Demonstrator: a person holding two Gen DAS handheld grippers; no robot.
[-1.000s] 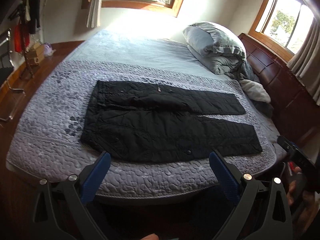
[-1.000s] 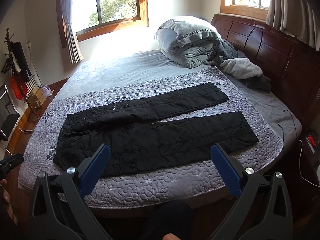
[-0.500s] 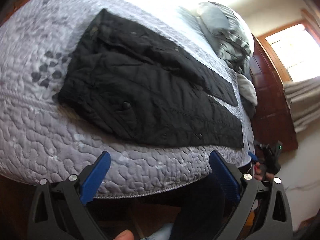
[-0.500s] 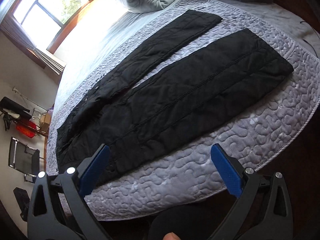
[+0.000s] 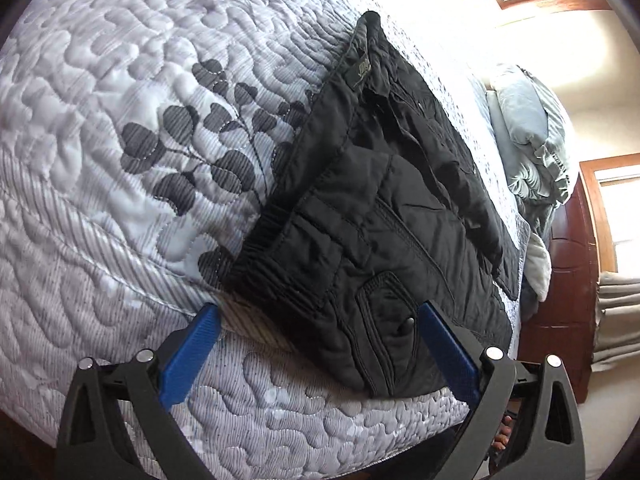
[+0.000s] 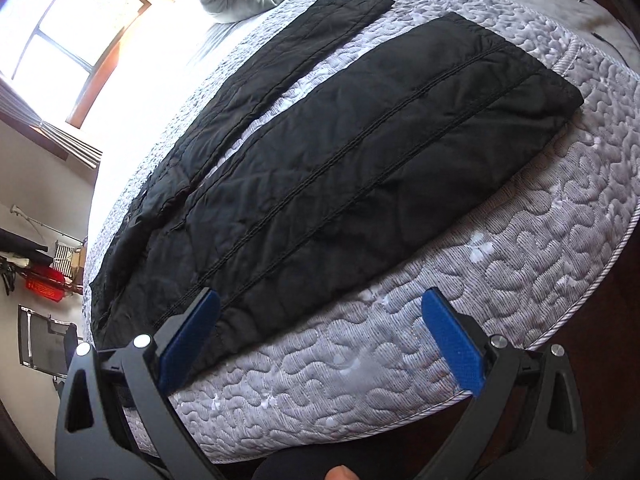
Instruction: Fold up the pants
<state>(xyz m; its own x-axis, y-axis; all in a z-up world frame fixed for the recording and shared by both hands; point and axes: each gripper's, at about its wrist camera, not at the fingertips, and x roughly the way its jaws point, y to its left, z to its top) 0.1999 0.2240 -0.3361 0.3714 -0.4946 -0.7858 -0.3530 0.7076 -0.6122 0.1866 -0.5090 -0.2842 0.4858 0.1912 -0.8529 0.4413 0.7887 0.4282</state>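
Black quilted pants (image 5: 384,216) lie flat on a grey quilted bedspread (image 5: 120,140), legs spread apart. In the left wrist view the elastic waistband and a snap pocket are close in front. My left gripper (image 5: 318,316) is open, its blue pads just short of the waist corner near the bed's edge. In the right wrist view the near pant leg (image 6: 360,160) runs toward its hem at upper right, and the far leg (image 6: 288,60) lies beyond it. My right gripper (image 6: 320,300) is open over the near leg's lower edge, holding nothing.
A grey duvet (image 5: 532,140) and pillows are heaped at the head of the bed by the dark wooden headboard (image 5: 572,280). Windows (image 6: 80,32) let in bright light. A chair and a rack with red items (image 6: 44,284) stand beside the bed.
Both grippers have moved down and in toward the bed. The left now sits close to the waistband corner, the right close to the near leg's edge. Both stayed open.
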